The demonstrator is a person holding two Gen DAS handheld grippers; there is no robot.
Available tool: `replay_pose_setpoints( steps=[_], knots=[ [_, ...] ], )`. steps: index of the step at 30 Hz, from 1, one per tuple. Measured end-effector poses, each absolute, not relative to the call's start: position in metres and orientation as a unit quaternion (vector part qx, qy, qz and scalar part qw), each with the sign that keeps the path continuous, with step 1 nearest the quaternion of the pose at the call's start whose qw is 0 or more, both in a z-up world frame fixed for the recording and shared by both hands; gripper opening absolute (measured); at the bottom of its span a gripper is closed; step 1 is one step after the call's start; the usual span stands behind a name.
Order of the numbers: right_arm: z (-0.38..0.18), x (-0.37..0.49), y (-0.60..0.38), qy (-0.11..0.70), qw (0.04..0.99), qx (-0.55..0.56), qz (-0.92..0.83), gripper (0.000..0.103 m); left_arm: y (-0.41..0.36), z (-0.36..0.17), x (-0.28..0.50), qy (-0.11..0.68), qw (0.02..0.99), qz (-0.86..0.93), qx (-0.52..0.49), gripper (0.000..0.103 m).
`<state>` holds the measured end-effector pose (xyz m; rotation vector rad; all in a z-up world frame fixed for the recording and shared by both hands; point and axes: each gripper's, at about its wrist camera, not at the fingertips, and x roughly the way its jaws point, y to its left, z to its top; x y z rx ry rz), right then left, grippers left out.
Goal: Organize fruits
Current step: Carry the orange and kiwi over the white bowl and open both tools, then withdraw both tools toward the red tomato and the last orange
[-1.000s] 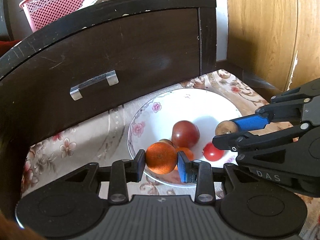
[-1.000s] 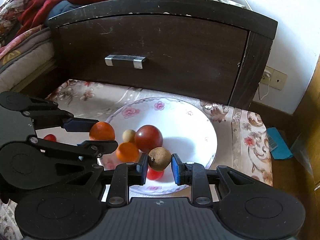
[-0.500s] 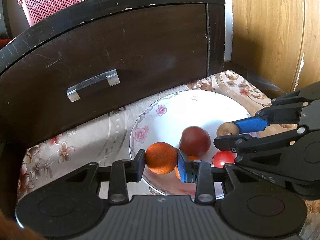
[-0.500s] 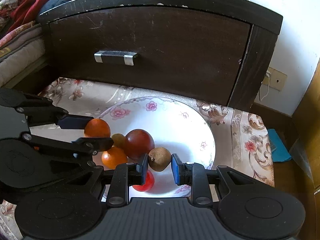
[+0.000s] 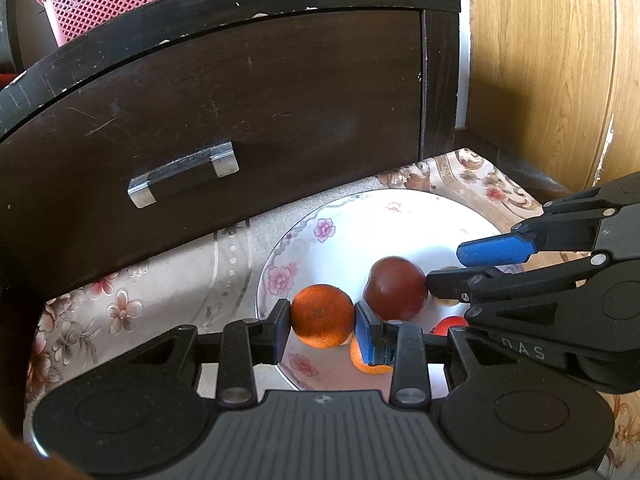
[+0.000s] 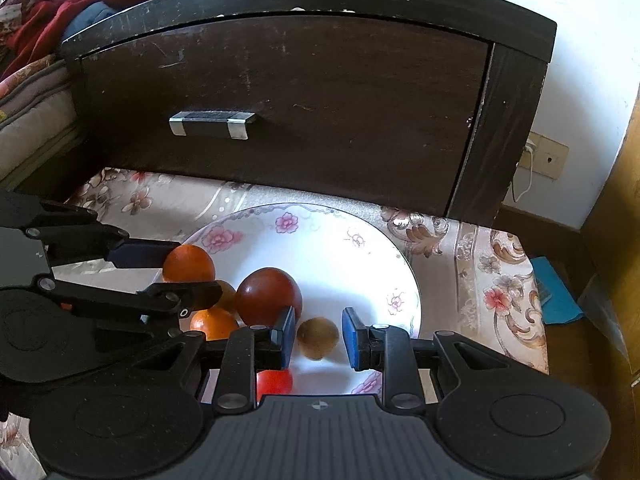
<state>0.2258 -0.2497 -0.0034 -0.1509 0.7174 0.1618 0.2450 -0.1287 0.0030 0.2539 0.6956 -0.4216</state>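
A white flowered plate [image 5: 360, 224] [image 6: 344, 252] lies on the patterned cloth. My left gripper [image 5: 322, 318] [image 6: 188, 280] is shut on an orange [image 5: 321, 316] [image 6: 188, 262] just above the plate's left rim. My right gripper [image 6: 318, 338] [image 5: 460, 268] stands open around a small brown fruit [image 6: 318, 337], which rests on the plate with a gap on either side. On the plate also lie a dark red fruit [image 5: 394, 288] [image 6: 269, 297], a second orange [image 6: 213, 323] [image 5: 366, 360] and a small red tomato [image 6: 274, 385] [image 5: 450, 324].
A dark wooden drawer front [image 5: 248, 120] [image 6: 300, 112] with a metal handle [image 5: 182, 174] [image 6: 212, 123] rises right behind the plate. A pink basket [image 5: 108, 0] and small fruits sit on top. A wooden panel [image 5: 552, 72] stands at the right; bedding [image 6: 36, 120] lies left.
My right gripper has opened and let the small brown fruit down onto the plate. Both grippers moved lower and closer to the plate; the left still grips the orange.
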Motion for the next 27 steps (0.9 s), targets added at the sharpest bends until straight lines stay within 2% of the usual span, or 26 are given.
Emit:
replay_pose_setpoints(
  steps=[27],
  knots=[
    [0.018,0.201,-0.239,0.323,0.941,-0.067,0.073,0.023,-0.123,0.014,0.223,0.32,0.917,-0.184,0.148,0.044]
  ],
)
